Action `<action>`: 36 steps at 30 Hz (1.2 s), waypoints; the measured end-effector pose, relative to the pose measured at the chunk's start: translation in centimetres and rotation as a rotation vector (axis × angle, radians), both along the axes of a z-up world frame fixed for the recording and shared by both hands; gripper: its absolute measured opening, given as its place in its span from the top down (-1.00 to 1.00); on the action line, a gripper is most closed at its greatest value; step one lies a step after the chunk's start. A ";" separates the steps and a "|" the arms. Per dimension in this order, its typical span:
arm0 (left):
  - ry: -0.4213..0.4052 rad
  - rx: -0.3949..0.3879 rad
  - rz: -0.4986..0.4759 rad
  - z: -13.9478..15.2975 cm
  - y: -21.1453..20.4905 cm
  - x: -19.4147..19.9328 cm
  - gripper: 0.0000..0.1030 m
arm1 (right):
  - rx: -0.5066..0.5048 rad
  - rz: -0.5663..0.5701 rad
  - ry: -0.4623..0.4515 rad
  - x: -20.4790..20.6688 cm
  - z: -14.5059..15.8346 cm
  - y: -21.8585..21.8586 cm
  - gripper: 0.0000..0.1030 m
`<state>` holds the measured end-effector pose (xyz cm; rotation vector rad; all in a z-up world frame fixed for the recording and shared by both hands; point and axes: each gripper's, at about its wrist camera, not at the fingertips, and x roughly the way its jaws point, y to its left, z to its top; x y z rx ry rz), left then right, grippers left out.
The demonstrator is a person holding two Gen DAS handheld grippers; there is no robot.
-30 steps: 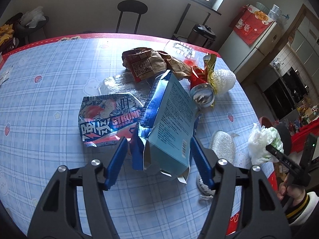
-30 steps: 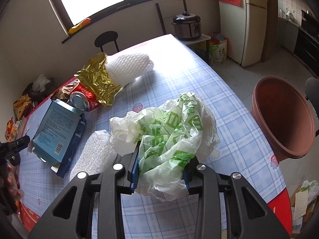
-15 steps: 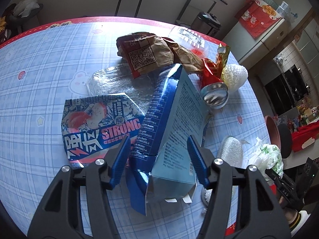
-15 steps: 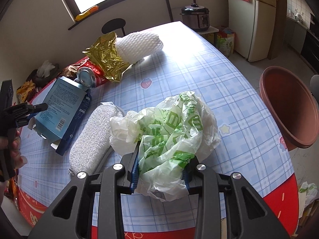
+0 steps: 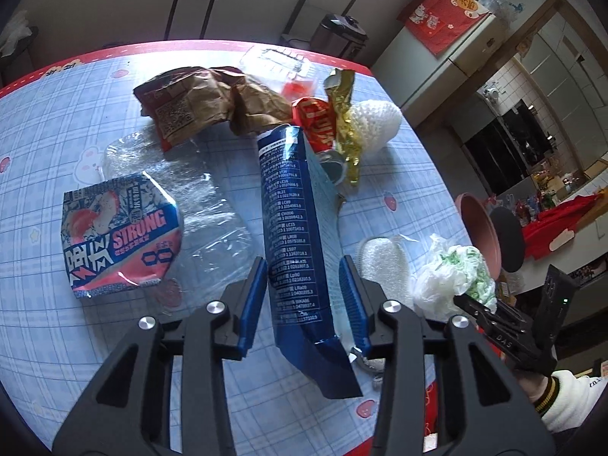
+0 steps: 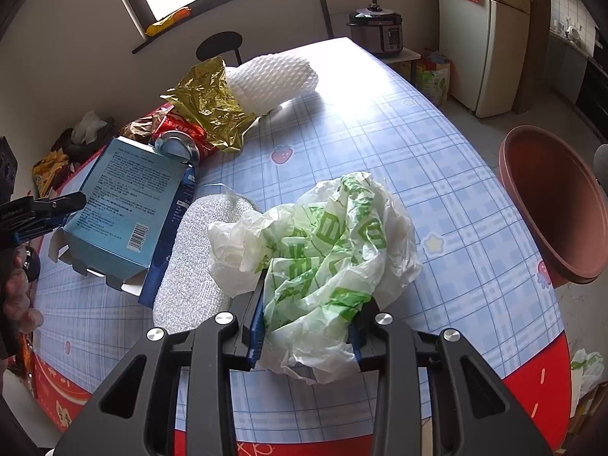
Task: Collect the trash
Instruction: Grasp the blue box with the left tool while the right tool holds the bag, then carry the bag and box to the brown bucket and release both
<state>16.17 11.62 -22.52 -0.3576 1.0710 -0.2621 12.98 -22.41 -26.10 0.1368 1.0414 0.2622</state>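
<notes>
While angled down: left hand-held gripper (image 5: pixel 302 300) closing around blue box (image 5: pixel 296 235) | right hand-held gripper (image 6: pixel 306 332) clamps plastic bag (image 6: pixel 319 250)

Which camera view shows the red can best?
The right wrist view: the red can shows its silver end and red side, behind the blue box. In the left wrist view the box and gold foil cover much of it.

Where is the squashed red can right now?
The red can lies on the table in the right wrist view, upper left, between the gold foil wrapper and the far end of the blue box.
</notes>
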 end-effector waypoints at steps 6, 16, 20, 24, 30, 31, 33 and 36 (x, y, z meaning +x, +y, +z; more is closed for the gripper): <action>0.012 -0.013 -0.053 -0.4 -3.3 0.1 0.13 | 0.000 0.002 -0.001 0.0 -0.1 0.0 0.35; 0.026 0.093 0.002 -2.0 -5.8 -0.3 0.29 | 0.025 -0.006 0.001 -0.3 -0.2 -0.5 0.35; -0.019 0.127 0.027 -0.7 -5.2 -1.7 0.34 | 0.058 -0.013 -0.003 -0.4 0.3 -1.0 0.35; -0.073 0.136 0.072 0.9 -4.4 -3.4 0.34 | 0.086 -0.010 -0.017 -0.4 0.8 -1.2 0.35; -0.126 0.129 0.166 2.8 -2.5 -6.1 0.35 | 0.081 0.026 -0.030 -0.5 1.8 -0.8 0.35; -0.132 0.130 0.180 3.0 -2.2 -6.5 0.35 | 0.080 0.037 -0.038 -0.6 2.1 -0.8 0.35; -0.138 0.131 0.217 3.4 -1.8 -7.4 0.35 | 0.074 0.062 -0.053 -0.7 2.7 -0.7 0.35; -0.139 0.131 0.259 3.8 -1.5 -8.4 0.35 | 0.080 0.092 -0.073 -0.6 3.5 -0.8 0.35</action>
